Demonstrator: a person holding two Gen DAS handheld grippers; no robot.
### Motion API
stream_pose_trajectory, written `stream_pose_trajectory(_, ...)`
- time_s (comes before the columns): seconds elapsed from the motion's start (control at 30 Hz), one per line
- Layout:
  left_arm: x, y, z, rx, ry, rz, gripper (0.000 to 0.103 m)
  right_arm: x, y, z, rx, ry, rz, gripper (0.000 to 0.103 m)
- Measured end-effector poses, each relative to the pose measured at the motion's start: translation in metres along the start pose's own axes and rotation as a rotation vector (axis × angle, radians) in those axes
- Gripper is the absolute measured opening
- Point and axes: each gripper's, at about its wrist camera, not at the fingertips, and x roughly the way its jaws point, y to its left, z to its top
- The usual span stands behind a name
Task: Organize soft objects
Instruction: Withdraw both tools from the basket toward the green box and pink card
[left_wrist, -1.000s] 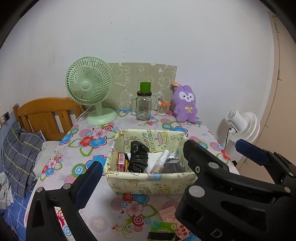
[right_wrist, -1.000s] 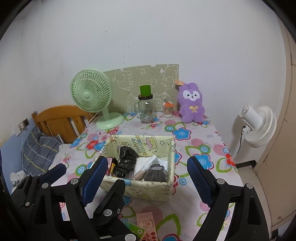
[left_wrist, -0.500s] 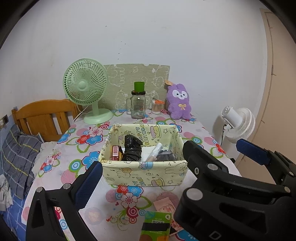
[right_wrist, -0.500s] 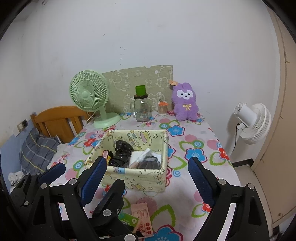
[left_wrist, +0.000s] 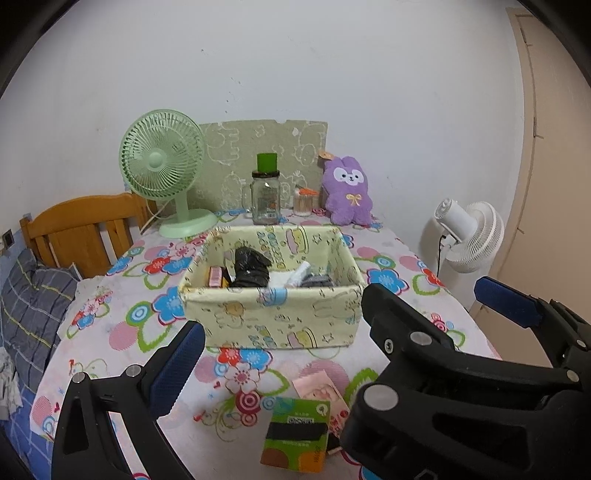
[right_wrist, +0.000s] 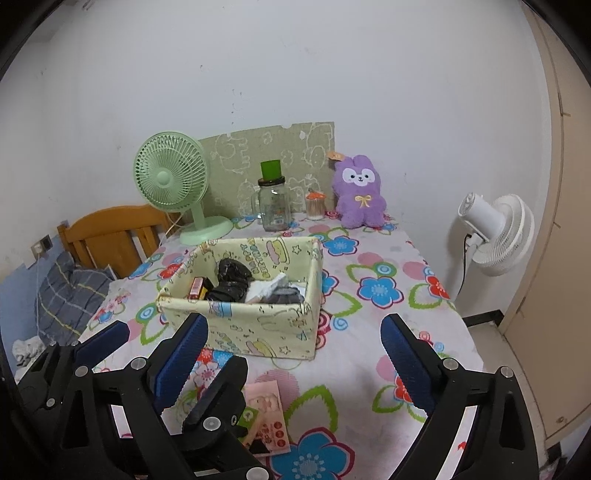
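Left gripper (left_wrist: 338, 325): fingers spread wide, nothing between them, above the near table edge.
Right gripper (right_wrist: 293, 347): fingers spread wide, nothing held, just right of the left gripper.
Fabric storage box (left_wrist: 271, 317): straight ahead of both grippers, on the floral tablecloth (left_wrist: 388, 280).
Black crumpled bag (left_wrist: 251, 269): inside the box, beside white and grey soft items.
Purple plush bunny (left_wrist: 347, 195): far ahead, upright against the wall, right of the glass jar (left_wrist: 265, 199).
Green desk fan (left_wrist: 164, 170): far ahead, left.
Green packet (left_wrist: 297, 430): just below the left gripper, on the cloth.
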Motion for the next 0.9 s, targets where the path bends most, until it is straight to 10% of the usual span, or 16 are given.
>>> stream_pose_trajectory(0.9, 0.041, -0.022, -0.059, 0.046, 0.130, -0.020, 0.103, 0.024, -0.026, -0.063, -0.031, 0.075, -0.043, 0.096)
